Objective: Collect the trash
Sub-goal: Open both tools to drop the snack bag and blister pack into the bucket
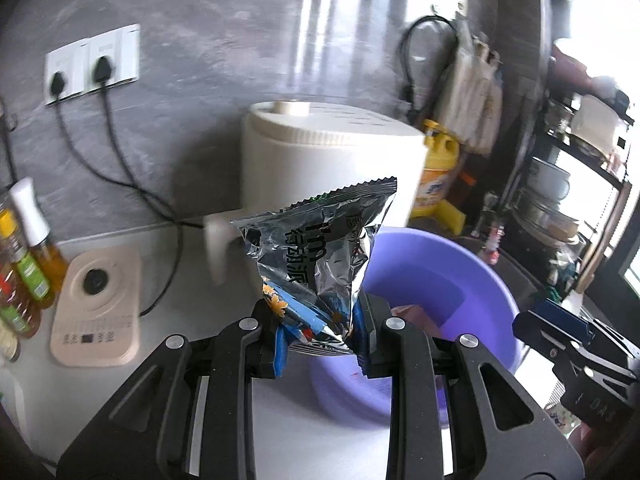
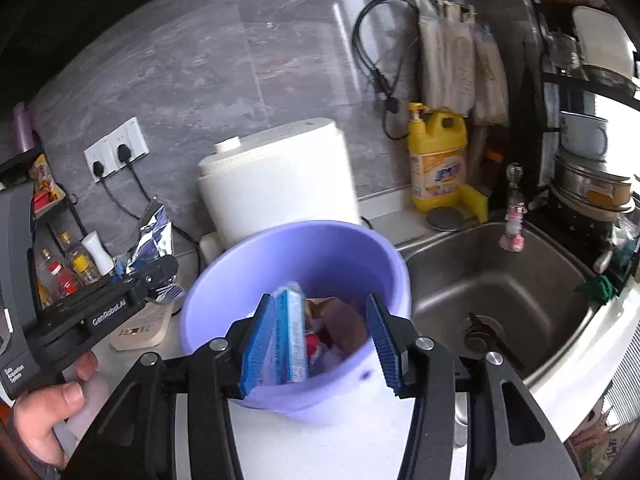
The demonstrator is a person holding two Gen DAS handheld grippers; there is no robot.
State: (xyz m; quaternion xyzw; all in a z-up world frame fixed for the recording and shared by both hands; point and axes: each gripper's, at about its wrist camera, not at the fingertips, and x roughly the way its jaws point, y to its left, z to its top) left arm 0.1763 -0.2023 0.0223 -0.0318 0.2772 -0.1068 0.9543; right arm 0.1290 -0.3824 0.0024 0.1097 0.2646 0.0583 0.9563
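Left tongs clamped on foil snack bag, right tongs parted over purple basin, blue packet inside at 12 o'clock, sink at 2 o'clock only in right view.

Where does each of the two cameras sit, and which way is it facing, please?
Left wrist: on the left gripper, facing the wall; its jaws pinch a foil wrapper before the white appliance.
Right wrist: on the right gripper, looking down into the purple basin beside the sink; its jaws stand open, and a hand shows.
Shared: basin, appliance, wrapper, yellow bottle, and each view shows the other gripper.
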